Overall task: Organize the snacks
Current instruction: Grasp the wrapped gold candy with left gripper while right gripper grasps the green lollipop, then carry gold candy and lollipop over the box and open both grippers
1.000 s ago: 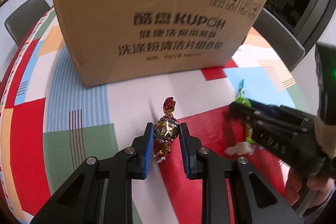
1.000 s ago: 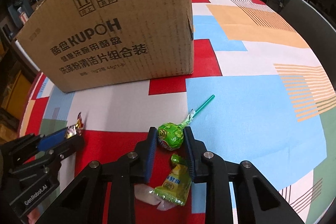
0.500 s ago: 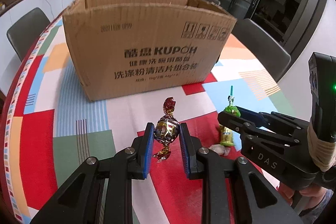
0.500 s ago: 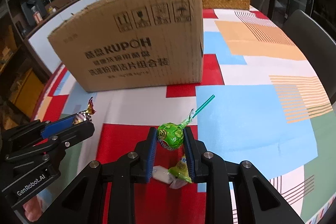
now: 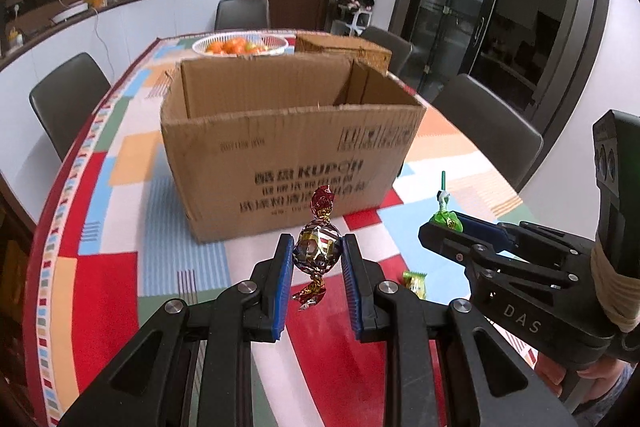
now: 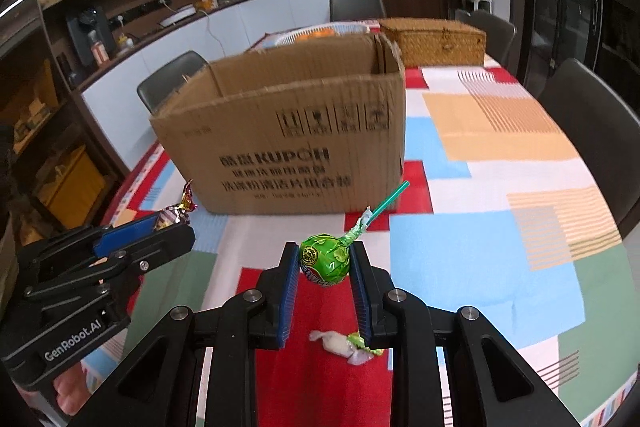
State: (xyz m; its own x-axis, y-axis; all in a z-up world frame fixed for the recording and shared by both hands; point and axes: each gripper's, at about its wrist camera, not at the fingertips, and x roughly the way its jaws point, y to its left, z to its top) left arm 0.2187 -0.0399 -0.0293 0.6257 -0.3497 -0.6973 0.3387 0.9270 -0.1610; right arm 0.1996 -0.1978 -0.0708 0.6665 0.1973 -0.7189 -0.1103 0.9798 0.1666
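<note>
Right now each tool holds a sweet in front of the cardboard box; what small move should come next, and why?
Probably carry both forward over the open cardboard box. The left tool is shut on the foil candy, the right tool on the green lollipop, and both are short of the box's near wall, so releasing now would miss.

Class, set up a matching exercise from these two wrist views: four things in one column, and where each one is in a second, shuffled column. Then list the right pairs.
Things:
1. foil candy
2. lollipop
3. white candy
4. fruit basket

Places:
A. lying on the tablecloth
B. behind the box
C. clamped in the right gripper
D. clamped in the left gripper

Pairs: 1-D, 2-C, 3-A, 4-B
</note>
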